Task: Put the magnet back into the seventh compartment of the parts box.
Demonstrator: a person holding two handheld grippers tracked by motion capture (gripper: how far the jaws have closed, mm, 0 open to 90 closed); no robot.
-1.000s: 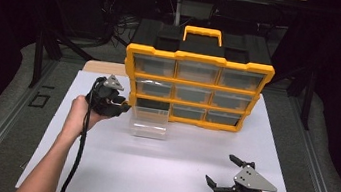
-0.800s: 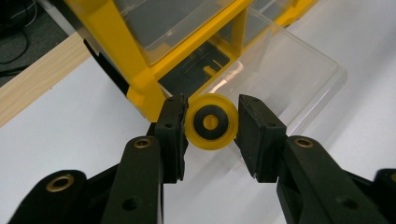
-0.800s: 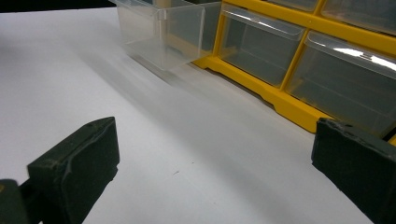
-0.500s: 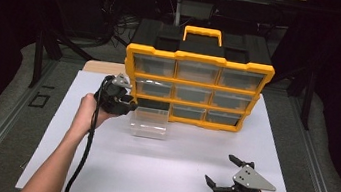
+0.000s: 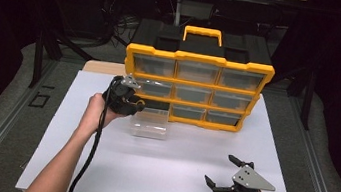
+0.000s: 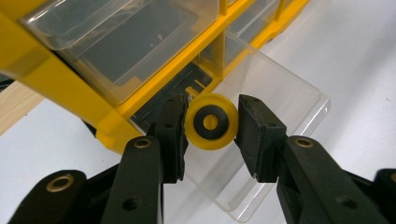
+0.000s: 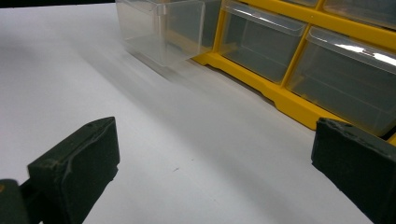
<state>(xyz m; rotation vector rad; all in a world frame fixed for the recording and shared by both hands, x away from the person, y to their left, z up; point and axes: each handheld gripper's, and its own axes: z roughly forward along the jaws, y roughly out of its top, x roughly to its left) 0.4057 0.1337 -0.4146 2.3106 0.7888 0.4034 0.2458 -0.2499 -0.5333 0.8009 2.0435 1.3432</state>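
Observation:
A small yellow wheel with a black centre [image 6: 206, 140] is pinched between the pads of my left gripper [image 6: 212, 111], which is shut on it. That gripper [image 5: 136, 105] hovers at the lower left corner of the yellow and black drawer organizer [image 5: 196, 74], just above a clear drawer [image 5: 150, 126] pulled out onto the table. In the left gripper view the clear drawer [image 6: 275, 102] lies below and behind the wheel. My right gripper [image 5: 220, 168] rests open near the table's front right, with nothing between its fingers [image 7: 74, 172].
The organizer [image 7: 289, 100] stands upright at the back of the white tabletop [image 5: 157, 175], its other clear drawers pushed in. A carrying handle [image 5: 203, 34] tops it. The clear drawer [image 7: 163, 28] lies far ahead of the right gripper. Black frame legs flank the table.
My left gripper has moved right with the yellow wheel, from beside the organizer to over the pulled-out clear drawer. The right gripper has not moved.

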